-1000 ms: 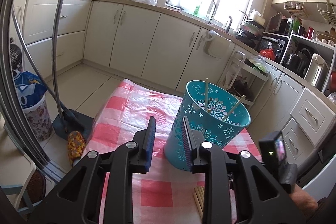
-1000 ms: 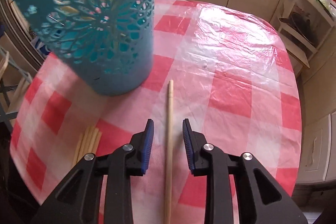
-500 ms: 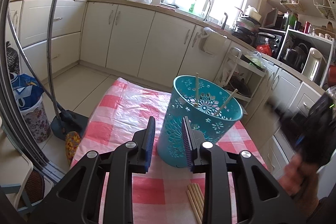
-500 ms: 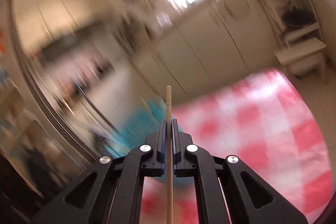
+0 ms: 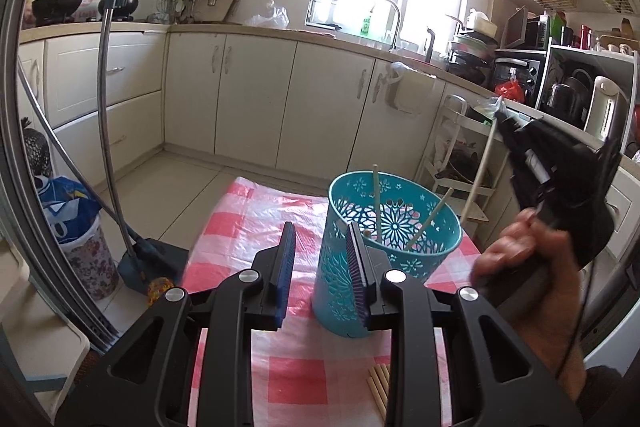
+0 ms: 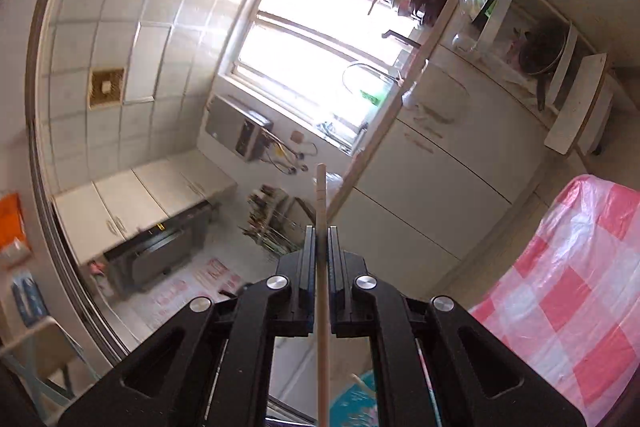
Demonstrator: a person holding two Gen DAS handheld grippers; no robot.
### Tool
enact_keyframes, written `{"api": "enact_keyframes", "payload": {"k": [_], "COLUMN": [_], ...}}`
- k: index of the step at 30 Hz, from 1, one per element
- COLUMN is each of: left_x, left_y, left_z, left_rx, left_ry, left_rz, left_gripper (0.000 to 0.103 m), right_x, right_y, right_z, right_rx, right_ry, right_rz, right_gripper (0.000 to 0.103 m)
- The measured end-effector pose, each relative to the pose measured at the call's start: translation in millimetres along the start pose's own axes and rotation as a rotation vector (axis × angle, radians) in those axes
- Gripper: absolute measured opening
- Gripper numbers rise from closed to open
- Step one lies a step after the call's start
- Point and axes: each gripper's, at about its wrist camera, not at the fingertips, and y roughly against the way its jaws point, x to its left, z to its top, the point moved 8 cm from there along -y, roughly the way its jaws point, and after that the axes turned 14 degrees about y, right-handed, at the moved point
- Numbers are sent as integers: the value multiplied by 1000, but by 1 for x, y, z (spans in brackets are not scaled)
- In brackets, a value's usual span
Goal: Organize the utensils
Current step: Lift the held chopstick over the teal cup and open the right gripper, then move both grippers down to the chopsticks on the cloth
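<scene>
Clearly, a single chopstick (image 6: 322, 267) is clamped lengthwise in the fully closed right claw (image 6: 321, 239), raised beside and above the teal basket (image 5: 394, 251), and it could slip through the pads or strike the rim and tip the light basket if lowered off-centre. Two chopsticks (image 5: 376, 201) are already leaning inside that basket (which stands on the checked desk (image 5: 248, 219)), more are left lying on the cloth, and the left claw (image 5: 322, 263), partly open, holds nothing

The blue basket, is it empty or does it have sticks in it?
Not empty. The blue basket stands upright with two chopsticks leaning inside, tips poking above its rim.
</scene>
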Motion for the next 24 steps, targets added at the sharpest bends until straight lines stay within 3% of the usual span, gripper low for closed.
{"api": "enact_keyframes", "payload": {"k": [5,10,12,16,18,20,24], "left_x": [2,0,-1,-3,-4,-2,4], "left_y": [-1,-1,0,3,5,9,12], "left_z": [0,-9,-13,-22,-28,-34,-49], "left_rx": [0,18,28,53,66,82,121], "left_ry": [18,31,36,30,23,24,21], "left_rz": [5,2,-1,-10,-10,-9,-5], "left_gripper": [25,25,25,26,29,31,33], "right_x": [6,11,10,16,19,20,29], "right_y": [-5,2,10,38,55,73,115], "right_z": [-37,-62,-70,-75,-75,-76,-95], "right_rx": [89,204,241,317,389,449,625], "right_ry": [131,232,248,288,290,258,242], "right_rz": [-20,25,40,74,75,83,88], "right_gripper": [6,7,18,25,44,54,62]}}
